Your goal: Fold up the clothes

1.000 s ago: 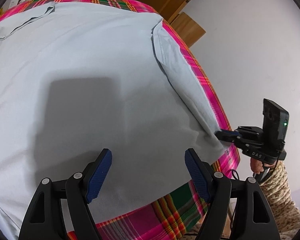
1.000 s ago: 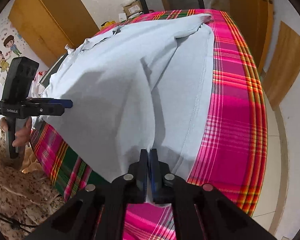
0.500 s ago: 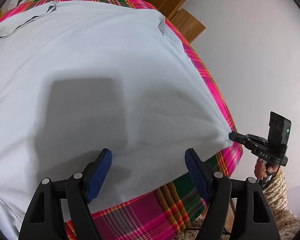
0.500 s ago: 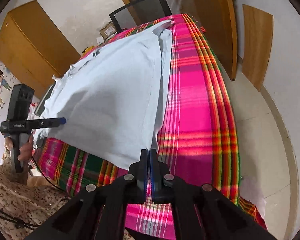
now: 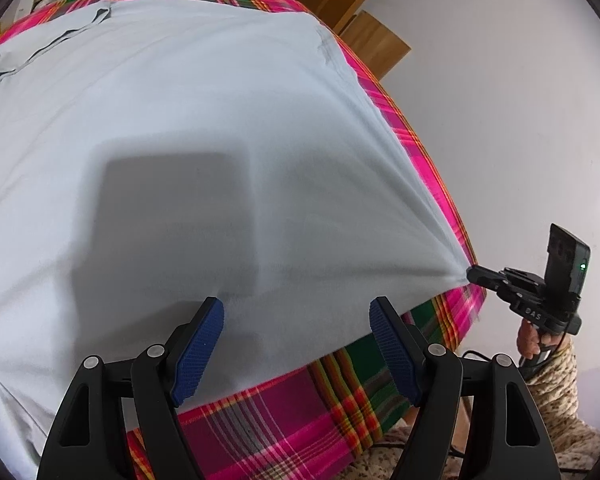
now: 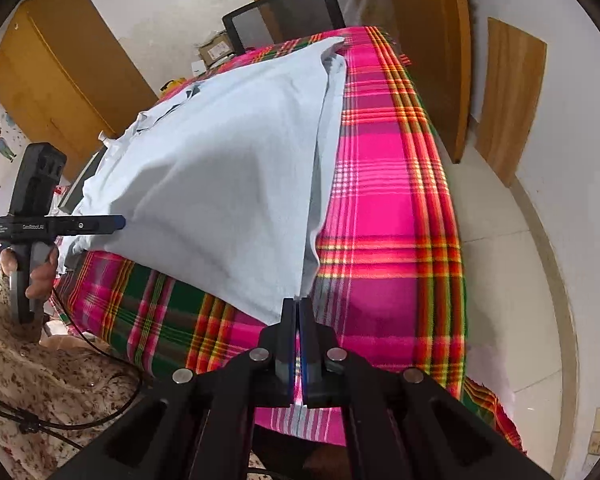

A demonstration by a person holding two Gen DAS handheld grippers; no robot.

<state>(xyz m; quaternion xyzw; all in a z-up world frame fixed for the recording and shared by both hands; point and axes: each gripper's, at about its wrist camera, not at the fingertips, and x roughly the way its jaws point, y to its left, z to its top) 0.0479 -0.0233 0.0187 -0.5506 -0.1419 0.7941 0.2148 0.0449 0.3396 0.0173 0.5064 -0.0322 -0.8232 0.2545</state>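
Right gripper (image 6: 299, 304) pinches pale blue shirt (image 5: 204, 132) corner; left gripper (image 5: 296, 320) gapes.

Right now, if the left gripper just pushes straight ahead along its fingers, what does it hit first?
Probably the pale blue garment spread on the plaid tablecloth. The left gripper is open, angled down at the cloth; depth is unclear, but nothing else shows between.

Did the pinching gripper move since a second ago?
Yes. The right gripper, shut on the shirt, moved outward past the plaid tablecloth's corner, pulling the shirt flat.
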